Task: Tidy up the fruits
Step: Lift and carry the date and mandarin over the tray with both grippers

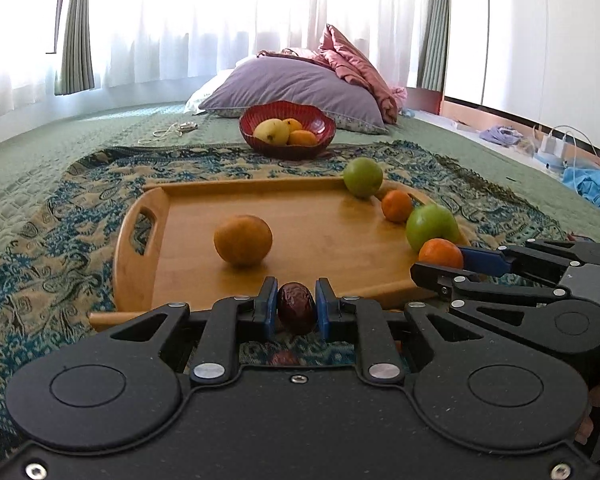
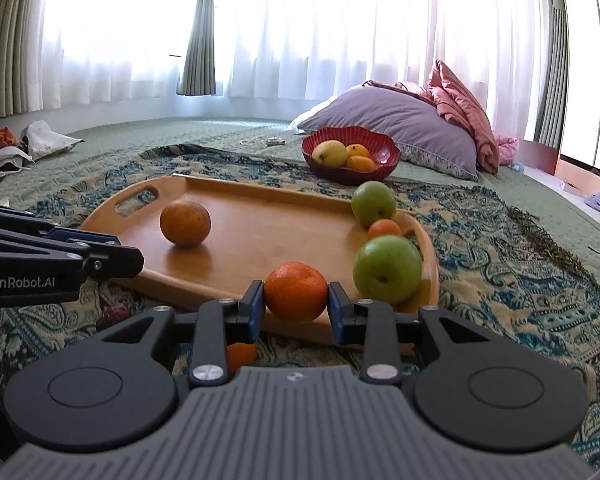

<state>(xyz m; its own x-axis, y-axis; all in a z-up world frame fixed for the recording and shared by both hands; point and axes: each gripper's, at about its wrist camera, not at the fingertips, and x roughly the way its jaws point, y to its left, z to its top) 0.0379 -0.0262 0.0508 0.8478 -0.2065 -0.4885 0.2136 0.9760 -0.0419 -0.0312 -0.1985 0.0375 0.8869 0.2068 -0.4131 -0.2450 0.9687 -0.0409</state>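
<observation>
My left gripper (image 1: 296, 304) is shut on a dark red date (image 1: 296, 307), held at the near edge of the wooden tray (image 1: 340, 256). My right gripper (image 2: 296, 300) is shut on a small tangerine (image 2: 296, 291), which also shows in the left wrist view (image 1: 440, 253), at the tray's near right corner. On the tray lie a large orange (image 1: 243, 240), two green apples (image 1: 363, 177) (image 1: 432, 227) and another tangerine (image 1: 397, 205). A red bowl (image 1: 287, 130) behind the tray holds a yellow mango and two orange fruits.
The tray rests on a patterned blue and beige cloth (image 1: 40, 248) over a green bedspread. A purple pillow (image 1: 300, 88) and pink blanket lie behind the bowl. Another date (image 2: 114, 312) and an orange piece (image 2: 242, 354) lie on the cloth.
</observation>
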